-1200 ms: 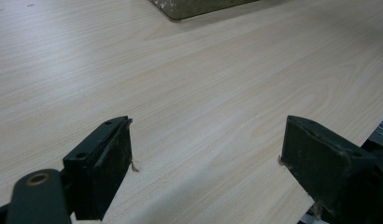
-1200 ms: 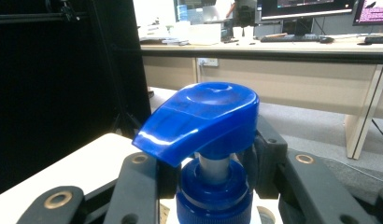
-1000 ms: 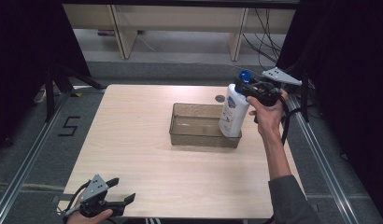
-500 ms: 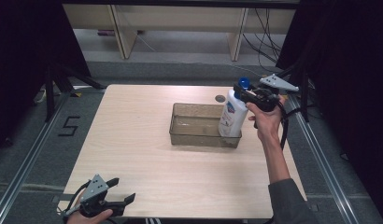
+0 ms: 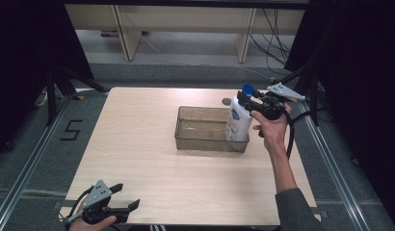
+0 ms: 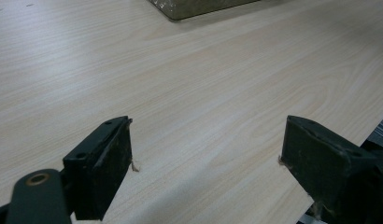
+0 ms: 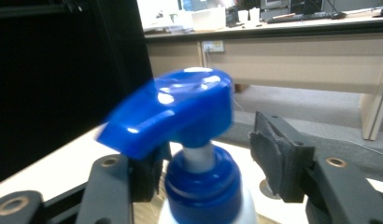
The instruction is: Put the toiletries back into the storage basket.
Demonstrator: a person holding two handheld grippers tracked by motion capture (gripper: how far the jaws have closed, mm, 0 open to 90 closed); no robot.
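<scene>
Once jaws of right gripper (image 7: pixel 213 172) had just opened off pump bottle (image 5: pixel 236 122), found bottle released upright in clear bin (image 5: pixel 205 144); left gripper (image 6: pixel 206 172) open, idle.

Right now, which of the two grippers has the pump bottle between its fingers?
The right gripper, at the bottle's blue pump by the bin. The left gripper has nothing between its fingers.

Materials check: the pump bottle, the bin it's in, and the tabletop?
Pump bottle: white glossy plastic body, likely; its blue pump head is shiny moulded plastic with sharp highlights. Bin: see-through smoky-brown plastic, probably; the table grain shows through its walls. Table: pale wood-grain surface with a matte sheen, looks like laminate rather than solid wood, though that is hard to tell.
</scene>
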